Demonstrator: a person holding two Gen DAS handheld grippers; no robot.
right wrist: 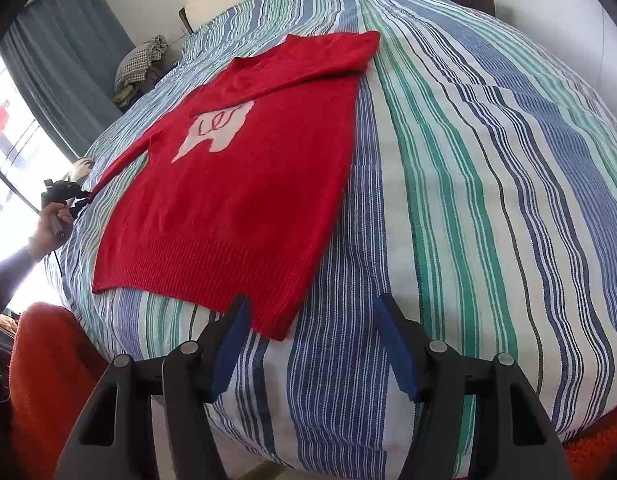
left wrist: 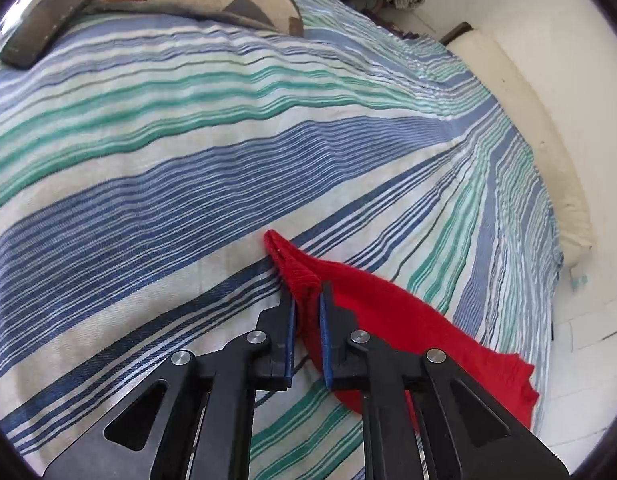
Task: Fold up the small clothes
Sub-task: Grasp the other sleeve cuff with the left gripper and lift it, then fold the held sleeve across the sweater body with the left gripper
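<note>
Sweater: the red sweater lies flat, face up, on the striped bed, one sleeve already folded across the chest.
Left gripper: pinched on the other sleeve's cuff, likely to fold it inward.
Right gripper: spread wide, empty, near the hem corner, ready to steady it.

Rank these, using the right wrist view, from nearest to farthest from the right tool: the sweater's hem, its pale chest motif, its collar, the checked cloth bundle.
1. Hem: just ahead of the right tool, slightly left.
2. Motif: mid-sweater, farther up the bed.
3. Collar: at the sweater's far end.
4. Checked bundle: beyond the bed's far left edge.
</note>
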